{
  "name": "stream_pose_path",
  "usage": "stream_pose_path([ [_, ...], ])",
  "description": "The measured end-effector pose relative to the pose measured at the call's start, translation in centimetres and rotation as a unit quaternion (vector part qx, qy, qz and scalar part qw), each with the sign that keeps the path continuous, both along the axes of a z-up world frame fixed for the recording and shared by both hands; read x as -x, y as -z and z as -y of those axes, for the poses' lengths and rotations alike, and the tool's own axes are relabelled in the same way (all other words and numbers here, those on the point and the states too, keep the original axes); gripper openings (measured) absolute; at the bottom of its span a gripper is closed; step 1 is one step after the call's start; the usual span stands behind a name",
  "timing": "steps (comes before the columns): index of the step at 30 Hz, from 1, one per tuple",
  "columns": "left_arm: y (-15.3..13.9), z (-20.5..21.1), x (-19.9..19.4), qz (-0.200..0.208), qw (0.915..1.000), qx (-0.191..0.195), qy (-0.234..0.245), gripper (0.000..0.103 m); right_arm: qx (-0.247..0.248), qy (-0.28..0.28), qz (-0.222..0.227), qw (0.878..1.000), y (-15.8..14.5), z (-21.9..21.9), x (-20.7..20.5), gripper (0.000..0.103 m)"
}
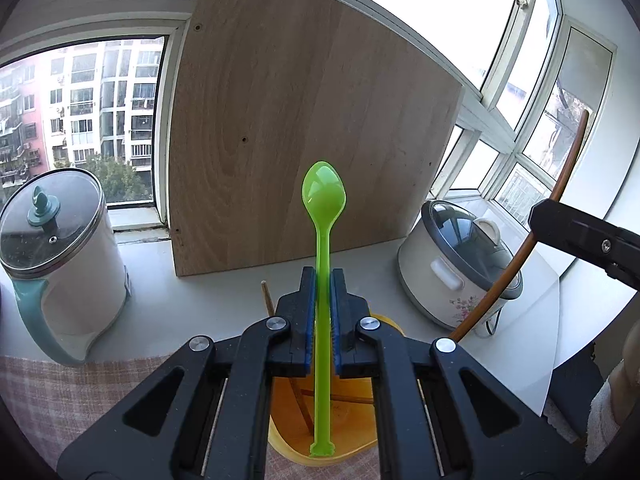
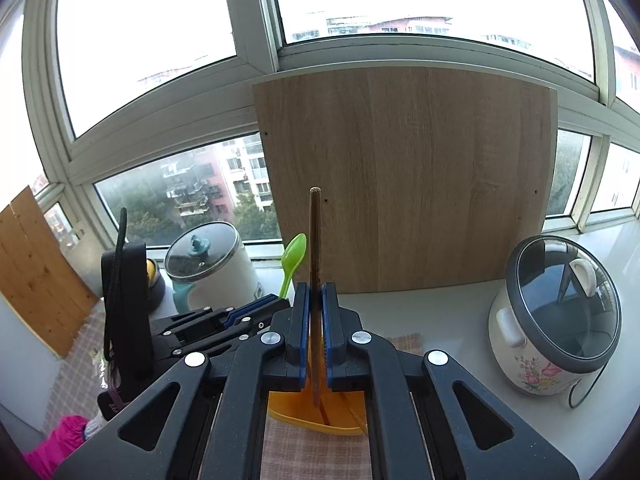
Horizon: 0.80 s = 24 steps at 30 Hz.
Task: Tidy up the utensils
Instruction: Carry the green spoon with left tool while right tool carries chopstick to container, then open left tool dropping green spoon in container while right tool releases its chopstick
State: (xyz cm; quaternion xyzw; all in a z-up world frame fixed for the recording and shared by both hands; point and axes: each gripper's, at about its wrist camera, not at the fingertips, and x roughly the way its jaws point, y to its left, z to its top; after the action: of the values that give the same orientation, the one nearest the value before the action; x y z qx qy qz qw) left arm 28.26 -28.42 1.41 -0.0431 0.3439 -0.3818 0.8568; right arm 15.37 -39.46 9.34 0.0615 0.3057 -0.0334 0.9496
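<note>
Left gripper [image 1: 323, 280] clamped on green spoon [image 1: 323, 196], handle pinched between blue pads [image 1: 310, 300], bowl end up and forward, handle tail hanging over yellow holder [image 1: 288, 446] below. Right gripper [image 2: 315, 296] clamped on brown chopstick [image 2: 314, 240], stick upright between pads, lower end over same yellow holder [image 2: 280, 404]. A few sticks lying inside holder; count unclear, mostly hidden behind jaws. One more chopstick tip [image 1: 265, 292] poking up just left of left gripper. Holder sitting on checked cloth [image 1: 48, 392] at counter edge. Right gripper also visible at far right of left wrist view, chopstick curving up from it. Behind: wooden board [image 1: 300, 120] leaning upright against window frame. White kettle [image 1: 68, 248] with glass lid and teal handle on left, rice cooker [image 1: 460, 264] with floral print on right, both on white sill. Apartment blocks outside window [image 1: 80, 112].
</note>
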Motion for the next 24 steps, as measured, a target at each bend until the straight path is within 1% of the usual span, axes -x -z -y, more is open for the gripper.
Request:
stream_pose_path([
  [4, 1.1, 0.6, -0.6, -0.002, 1.0000, -0.001, -0.005, 0.005, -0.001, 0.003, -0.017, 1.000, 1.4, 1.2, -1.1, 0.004],
  [10, 2.3, 0.7, -1.2, -0.011, 0.9999, -0.005, -0.010, 0.004, -0.007, 0.002, -0.043, 0.999, 3.7, 2.1, -1.8, 0.004],
  [17, 2.2, 0.6, -0.3, 0.000, 0.9997, -0.021, -0.009, 0.005, -0.010, -0.004, -0.061, 0.998, 4.8, 2.4, -2.2, 0.004],
  [21, 2.0, 0.1, -0.3, -0.008, 0.9996, -0.021, -0.019, 0.007, -0.019, -0.004, -0.066, 0.998, 5.0, 2.9, -2.2, 0.005],
  [22, 2.0, 0.0, -0.3, -0.009, 0.9996, -0.020, -0.020, 0.007, -0.022, -0.003, -0.068, 0.997, 5.0, 3.0, -2.2, 0.010],
  [23, 2.0, -0.1, -0.1, -0.009, 0.9995, -0.020, -0.022, 0.007, -0.023, -0.003, -0.068, 0.997, 5.1, 3.1, -2.1, 0.020],
  [24, 2.0, -0.2, 0.0, -0.008, 0.9994, -0.022, -0.024, 0.008, -0.022, -0.004, -0.068, 0.997, 5.2, 3.1, -2.0, 0.025],
])
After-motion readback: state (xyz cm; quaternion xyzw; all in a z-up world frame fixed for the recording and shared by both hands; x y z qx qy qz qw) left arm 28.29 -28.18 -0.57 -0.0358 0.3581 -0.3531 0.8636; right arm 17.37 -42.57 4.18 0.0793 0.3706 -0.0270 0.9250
